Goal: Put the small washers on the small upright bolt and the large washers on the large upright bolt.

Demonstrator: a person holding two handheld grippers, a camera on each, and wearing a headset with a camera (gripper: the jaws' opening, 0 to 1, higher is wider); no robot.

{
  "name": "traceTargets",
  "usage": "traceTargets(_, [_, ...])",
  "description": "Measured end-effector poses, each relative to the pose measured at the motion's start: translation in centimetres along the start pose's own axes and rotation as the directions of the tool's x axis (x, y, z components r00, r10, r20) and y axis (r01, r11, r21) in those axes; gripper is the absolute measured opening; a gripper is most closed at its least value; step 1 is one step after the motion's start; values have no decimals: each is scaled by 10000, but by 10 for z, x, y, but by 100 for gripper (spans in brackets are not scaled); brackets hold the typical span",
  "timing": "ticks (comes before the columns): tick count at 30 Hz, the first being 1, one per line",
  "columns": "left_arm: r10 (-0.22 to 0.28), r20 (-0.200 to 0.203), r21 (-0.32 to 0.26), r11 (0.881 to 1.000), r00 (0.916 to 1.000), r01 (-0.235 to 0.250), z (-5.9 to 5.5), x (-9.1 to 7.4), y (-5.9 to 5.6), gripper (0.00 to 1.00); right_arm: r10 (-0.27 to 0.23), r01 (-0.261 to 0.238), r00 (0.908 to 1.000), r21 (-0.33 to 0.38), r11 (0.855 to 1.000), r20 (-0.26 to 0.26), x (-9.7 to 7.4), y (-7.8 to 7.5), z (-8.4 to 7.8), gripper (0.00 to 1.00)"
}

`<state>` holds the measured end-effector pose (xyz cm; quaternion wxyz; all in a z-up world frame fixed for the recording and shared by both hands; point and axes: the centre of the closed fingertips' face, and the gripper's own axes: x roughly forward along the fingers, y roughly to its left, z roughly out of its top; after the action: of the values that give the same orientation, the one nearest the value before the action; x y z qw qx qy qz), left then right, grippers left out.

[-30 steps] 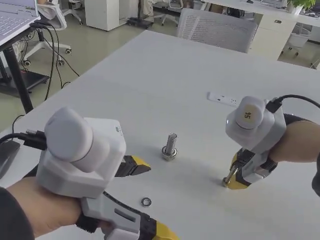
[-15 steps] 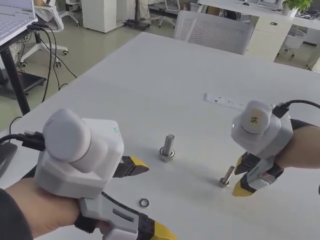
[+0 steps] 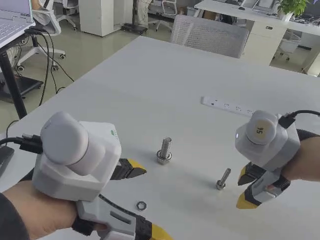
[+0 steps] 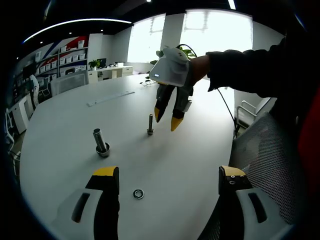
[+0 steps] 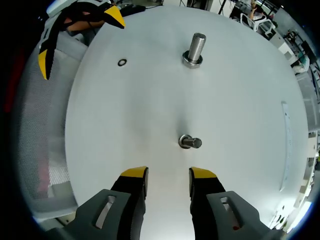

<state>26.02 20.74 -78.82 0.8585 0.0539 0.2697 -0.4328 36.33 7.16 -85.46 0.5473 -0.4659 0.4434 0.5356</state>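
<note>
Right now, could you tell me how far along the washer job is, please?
Done: the large bolt and the small bolt stand upright. In hand: nothing; the left tongs and right tongs are open and empty. Left: a washer lies loose on the table, not yet on a bolt.

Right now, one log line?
left gripper open | right gripper open near small upright steel bolt | large steel bolt upright | steel washer loose

White table (image 3: 150, 85), silver lg bolt (image 3: 164, 149), sm bolt (image 3: 223, 178), yellow-tipped left claw (image 4: 169, 172), right claw (image 5: 168, 173).
</note>
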Motion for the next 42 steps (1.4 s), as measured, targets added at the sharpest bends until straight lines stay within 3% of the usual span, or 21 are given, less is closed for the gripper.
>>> traceTargets(11, [-1, 0, 39, 10000, 10000, 1, 2, 0, 0, 81, 211, -210, 9998, -285, 9994, 36, -2, 29, 6, 34])
traceTargets(22, [50, 111, 94, 9999, 9999, -51, 3, -1, -2, 81, 498, -479, 9986, -913, 9947, 182, 2, 55, 32, 34])
traceTargets(42, [252, 220, 76, 9996, 9994, -254, 3, -7, 2, 81, 899, -687, 9930, -2454, 9670, 763, 11, 74, 123, 34])
